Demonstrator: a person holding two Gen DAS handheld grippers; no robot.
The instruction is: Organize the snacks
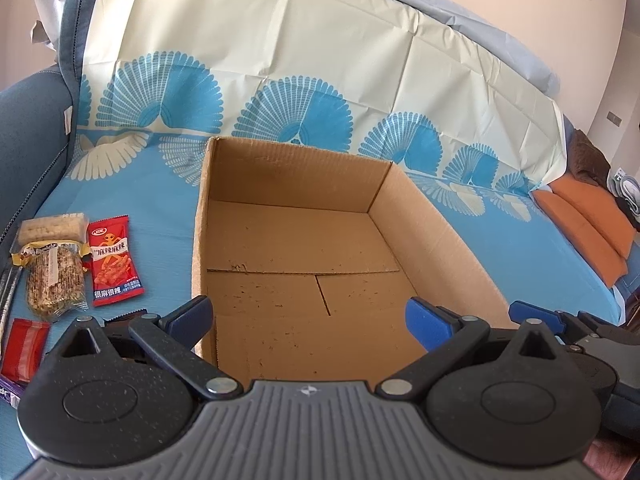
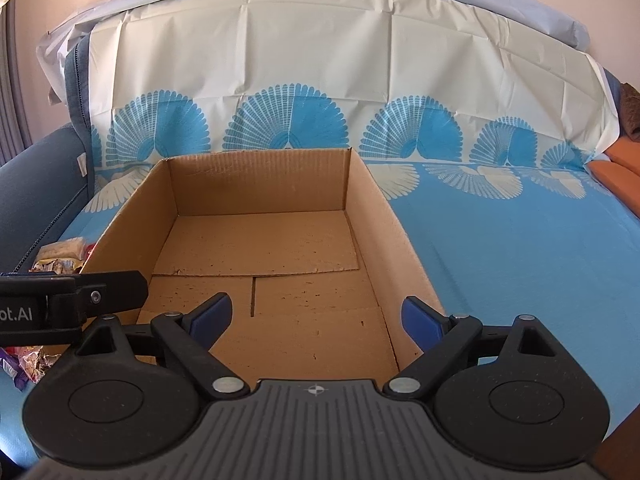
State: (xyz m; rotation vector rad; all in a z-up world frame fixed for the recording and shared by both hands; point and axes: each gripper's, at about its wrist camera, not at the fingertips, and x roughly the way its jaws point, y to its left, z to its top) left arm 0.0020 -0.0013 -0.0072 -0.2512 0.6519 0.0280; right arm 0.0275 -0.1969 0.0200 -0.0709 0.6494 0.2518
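Brown box (image 1: 420,216), blue fan-patterned cloth (image 1: 168,204)

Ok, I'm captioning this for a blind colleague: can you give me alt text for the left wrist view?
An open left gripper hangs over an empty cardboard box on a blue and cream patterned cloth. Left of the box lie snack packets, including a red spicy-strip packet and a clear-wrapped grain bar. An orange cushion sits far right.

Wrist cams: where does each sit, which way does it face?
Left wrist: on the left tool, facing forward over the empty cardboard box; snack packets at left; right tool's fingers at right edge.
Right wrist: on the right tool, facing the same box; left tool's finger at left.
Shared: box, blue patterned cover, both tools open.
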